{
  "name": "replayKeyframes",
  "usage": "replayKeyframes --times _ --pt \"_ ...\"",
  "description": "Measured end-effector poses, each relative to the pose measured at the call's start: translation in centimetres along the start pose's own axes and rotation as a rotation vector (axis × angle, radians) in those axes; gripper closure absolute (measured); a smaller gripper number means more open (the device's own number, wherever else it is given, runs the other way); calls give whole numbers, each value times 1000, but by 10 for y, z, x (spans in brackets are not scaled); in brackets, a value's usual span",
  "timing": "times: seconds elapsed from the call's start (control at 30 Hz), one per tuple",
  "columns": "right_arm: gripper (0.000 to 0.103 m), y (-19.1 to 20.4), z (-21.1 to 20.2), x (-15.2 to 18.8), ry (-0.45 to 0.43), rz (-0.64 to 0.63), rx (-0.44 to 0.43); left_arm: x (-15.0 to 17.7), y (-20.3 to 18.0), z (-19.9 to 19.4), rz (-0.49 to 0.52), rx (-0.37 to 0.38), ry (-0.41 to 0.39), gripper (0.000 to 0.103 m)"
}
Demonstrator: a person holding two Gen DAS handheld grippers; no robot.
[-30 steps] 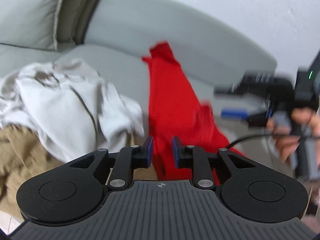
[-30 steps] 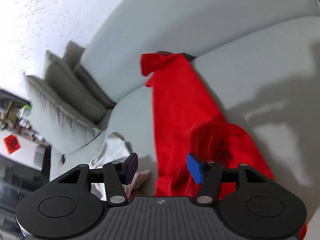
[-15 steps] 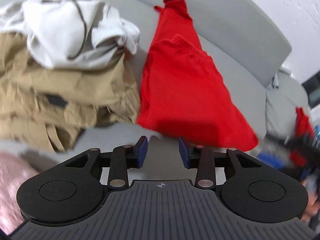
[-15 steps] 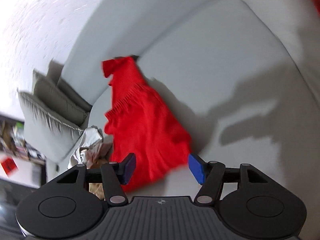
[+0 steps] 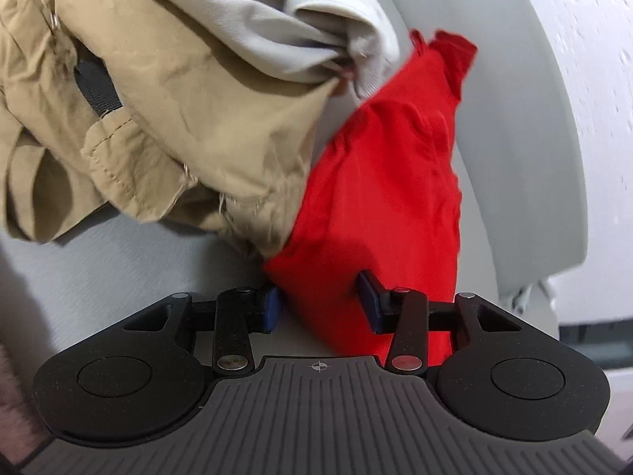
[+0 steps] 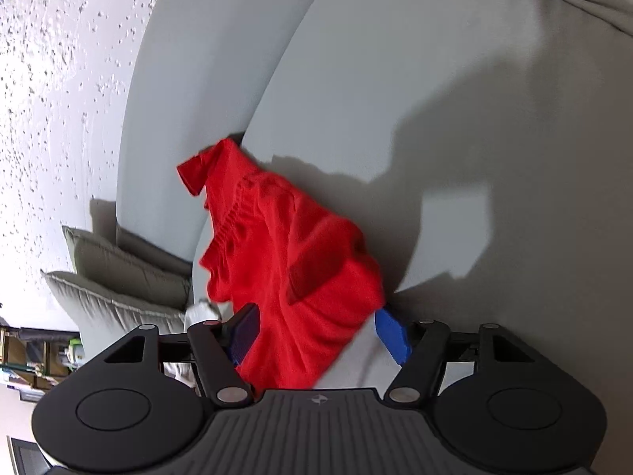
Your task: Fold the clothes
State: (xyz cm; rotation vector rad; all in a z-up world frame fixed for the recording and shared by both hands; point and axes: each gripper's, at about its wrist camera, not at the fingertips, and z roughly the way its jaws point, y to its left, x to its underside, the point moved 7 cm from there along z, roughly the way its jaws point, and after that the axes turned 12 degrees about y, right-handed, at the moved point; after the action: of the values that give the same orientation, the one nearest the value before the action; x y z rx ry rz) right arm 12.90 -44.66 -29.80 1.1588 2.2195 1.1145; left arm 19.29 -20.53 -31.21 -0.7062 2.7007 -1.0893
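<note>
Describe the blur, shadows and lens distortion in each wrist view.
Left wrist view: motion blur smears the tan garment and white garment; the sofa back bows from the fisheye lens. Right wrist view: sharper, with hard-edged shadows on the seat cushion beside the red garment; dark vignette in the corners.

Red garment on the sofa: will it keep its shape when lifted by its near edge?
Probably not: the red garment lies creased and rumpled, so it looks thin and floppy. It would likely drape and stretch out. Being light, it may slide on the sofa.
</note>
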Motion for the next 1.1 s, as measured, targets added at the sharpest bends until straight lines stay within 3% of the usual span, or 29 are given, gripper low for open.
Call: replayKeyframes --times 0.03,0.1,0.13,0.17,0.27,0.37,0.53,0.73,0.93,1.03,1.07,1.1 --pt "44 0 2 -2 -11 -6 2 -1 -1 2 -7 -7 -5 61" --pt "74 -3 9 -8 -35 -14 34 -2 -4 5 -20 -23 -15 66" --pt "79 -6 12 -11 -38 3 41 -2 -5 5 -25 -42 -11 70" --pt "83 -8 12 -12 -36 14 42 -2 -5 5 -30 -60 -6 88" --pt "86 0 5 -12 -32 -41 108 -4 -8 -5 0 -86 4 93" --pt "87 17 -10 -7 -17 -138 169 4 -18 -18 57 -124 0 93" --pt "87 26 -58 5 -5 -193 210 51 -23 -46 130 -128 51 93" --pt "87 -8 -110 41 43 -207 268 111 -6 -71 224 -167 94 93" --pt "86 -33 -137 75 48 -223 294 146 10 -79 316 -235 106 92" --pt "70 -51 -135 84 61 -204 349 156 31 -73 329 -315 141 80" --pt "61 -54 -133 84 60 -182 365 155 32 -73 323 -330 155 74" --pt "59 -55 -136 85 51 -166 366 157 31 -78 341 -339 161 71"
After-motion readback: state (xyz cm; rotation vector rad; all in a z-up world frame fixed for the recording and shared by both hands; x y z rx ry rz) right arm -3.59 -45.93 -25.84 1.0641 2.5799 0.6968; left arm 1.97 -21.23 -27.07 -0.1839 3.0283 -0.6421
